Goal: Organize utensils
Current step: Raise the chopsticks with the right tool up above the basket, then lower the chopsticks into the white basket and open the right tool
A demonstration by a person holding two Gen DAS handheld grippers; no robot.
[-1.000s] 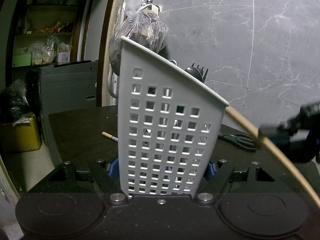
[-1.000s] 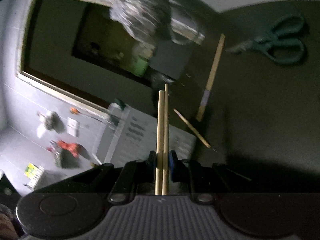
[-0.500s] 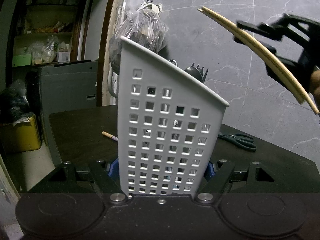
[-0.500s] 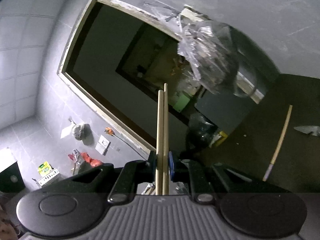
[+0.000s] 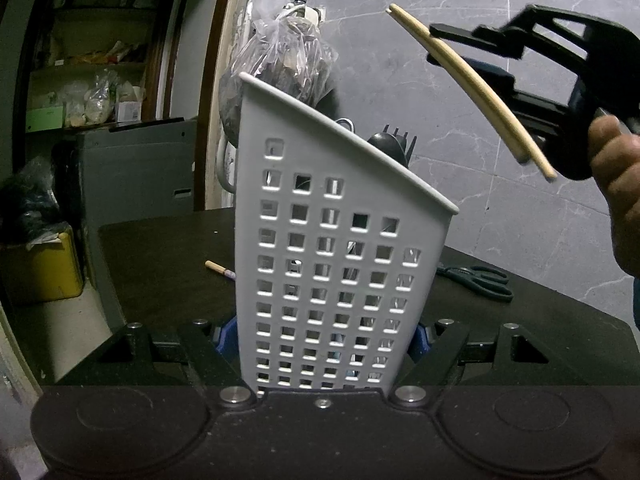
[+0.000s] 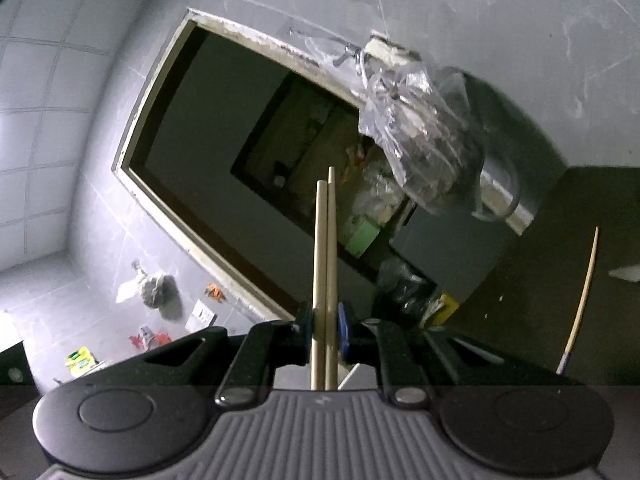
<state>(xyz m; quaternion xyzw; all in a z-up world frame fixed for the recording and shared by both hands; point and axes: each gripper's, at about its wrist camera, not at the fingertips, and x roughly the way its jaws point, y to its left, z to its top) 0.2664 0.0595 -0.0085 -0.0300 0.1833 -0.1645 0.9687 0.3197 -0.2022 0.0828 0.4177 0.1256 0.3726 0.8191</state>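
Left gripper [image 5: 328, 344] is clamping the white caddy [image 5: 332, 248] near the tabletop's [image 5: 160, 264] front edge — right gripper [image 6: 325, 330] is pinching two chopsticks [image 6: 324, 264] above it.

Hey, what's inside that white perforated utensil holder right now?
Above the white utensil holder's rim poke a black fork, a dark spoon and a metal loop. The wall hides everything lower down.

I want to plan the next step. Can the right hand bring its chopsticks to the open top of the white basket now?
Probably yes. The right gripper holds the chopsticks in the air above the basket; nothing stands between them, though a dark fork already sticks out.
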